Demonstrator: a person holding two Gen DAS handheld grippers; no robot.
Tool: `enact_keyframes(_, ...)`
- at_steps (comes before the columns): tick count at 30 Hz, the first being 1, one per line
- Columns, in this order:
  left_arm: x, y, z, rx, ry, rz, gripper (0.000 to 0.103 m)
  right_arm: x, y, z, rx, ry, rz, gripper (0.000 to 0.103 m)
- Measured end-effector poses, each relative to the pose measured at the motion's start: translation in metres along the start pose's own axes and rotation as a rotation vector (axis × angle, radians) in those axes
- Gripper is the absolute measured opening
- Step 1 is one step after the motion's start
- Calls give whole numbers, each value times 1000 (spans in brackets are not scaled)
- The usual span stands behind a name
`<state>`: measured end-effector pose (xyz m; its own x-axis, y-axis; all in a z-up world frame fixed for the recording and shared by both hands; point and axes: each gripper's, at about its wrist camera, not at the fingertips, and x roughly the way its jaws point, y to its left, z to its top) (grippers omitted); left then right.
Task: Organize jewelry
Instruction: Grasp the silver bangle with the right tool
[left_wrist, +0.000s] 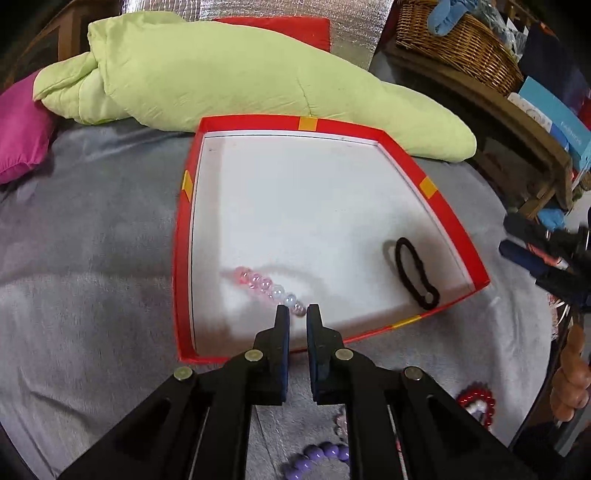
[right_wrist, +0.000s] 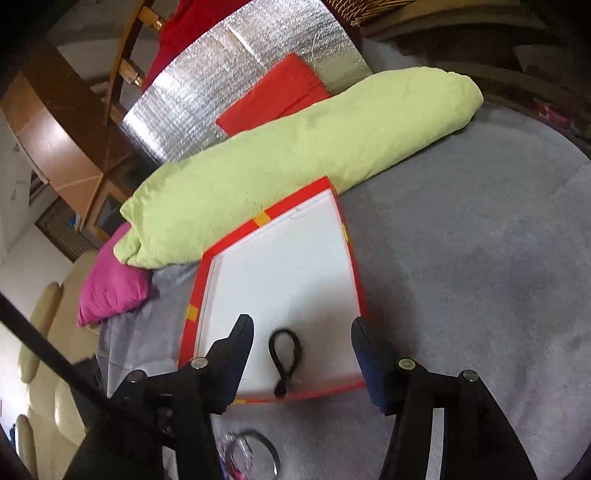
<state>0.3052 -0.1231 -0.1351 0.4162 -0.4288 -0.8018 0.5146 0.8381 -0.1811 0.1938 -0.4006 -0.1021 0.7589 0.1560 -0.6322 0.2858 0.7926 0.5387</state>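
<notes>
Beads of a pink-and-clear bracelet (left_wrist: 271, 289) trail across the white floor of the red box (left_wrist: 454, 216), its near end pinched between the closed fingers of the left gripper (left_wrist: 297, 313). Right gripper (right_wrist: 302, 332) hangs with jaws apart above the black hair tie (right_wrist: 285, 360), gripping nothing; tie lies in the box's near corner.

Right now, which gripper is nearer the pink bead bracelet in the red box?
Left. The left gripper is shut on the pink bead bracelet. The right gripper stands open above the black hair tie, away from the beads.
</notes>
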Motion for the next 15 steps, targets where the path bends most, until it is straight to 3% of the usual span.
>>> enact_keyframes(4,-13,1,0,-8,-18,45,11,-10,-5,-9,-35,47,0,57)
enact_keyframes(10,-56,0,-12,37,-97,103,42,-13,-3,-28,-71,148,47,57)
enact_keyframes(15,-75,9,-35,54,-106,145,52,-5,9,-53,-104,255,82,57)
